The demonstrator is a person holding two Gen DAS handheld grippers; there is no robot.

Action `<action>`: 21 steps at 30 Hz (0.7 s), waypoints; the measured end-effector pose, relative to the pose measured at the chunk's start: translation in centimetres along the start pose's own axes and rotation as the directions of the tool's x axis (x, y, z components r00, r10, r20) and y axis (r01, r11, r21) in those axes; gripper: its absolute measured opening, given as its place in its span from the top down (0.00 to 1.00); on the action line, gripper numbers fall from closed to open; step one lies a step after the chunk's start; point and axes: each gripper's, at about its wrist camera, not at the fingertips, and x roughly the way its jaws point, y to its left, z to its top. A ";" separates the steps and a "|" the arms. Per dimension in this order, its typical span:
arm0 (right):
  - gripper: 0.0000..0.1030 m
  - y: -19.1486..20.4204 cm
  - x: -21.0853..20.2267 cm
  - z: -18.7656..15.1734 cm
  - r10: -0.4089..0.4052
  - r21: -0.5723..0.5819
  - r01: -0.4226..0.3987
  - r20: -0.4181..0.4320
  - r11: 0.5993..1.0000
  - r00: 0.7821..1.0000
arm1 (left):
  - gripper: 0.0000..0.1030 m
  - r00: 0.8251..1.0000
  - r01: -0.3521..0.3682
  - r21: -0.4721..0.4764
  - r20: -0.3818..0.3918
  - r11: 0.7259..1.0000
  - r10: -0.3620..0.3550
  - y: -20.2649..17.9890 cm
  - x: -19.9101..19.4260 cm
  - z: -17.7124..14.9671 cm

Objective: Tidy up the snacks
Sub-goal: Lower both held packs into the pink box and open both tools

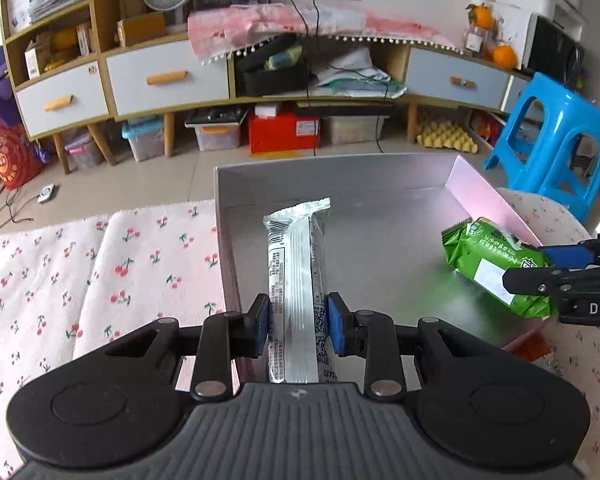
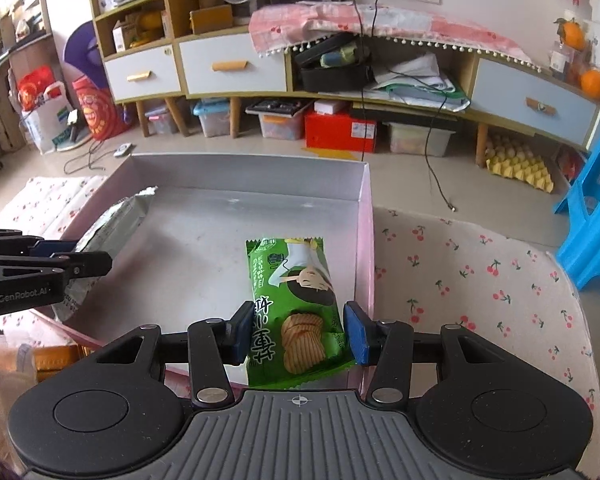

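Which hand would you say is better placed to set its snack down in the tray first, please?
Probably the right. Its green snack pack hangs well inside the tray, over bare floor. The left gripper's silver wrapper sits near the tray's left wall, so it has less margin.

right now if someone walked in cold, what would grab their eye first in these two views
The two snacks held over the open pink box: a silver packet clamped in the left gripper near the box's left wall, and a bright green packet in the right gripper by its right wall. Under the box lies a cherry-print cloth.
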 end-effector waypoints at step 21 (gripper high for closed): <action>0.54 3.1 1.0 -1.2 -0.064 -0.129 0.063 -0.005 0.990 0.998 | 0.70 0.994 0.001 0.011 -0.110 1.000 0.000 0.1 0.3 0.1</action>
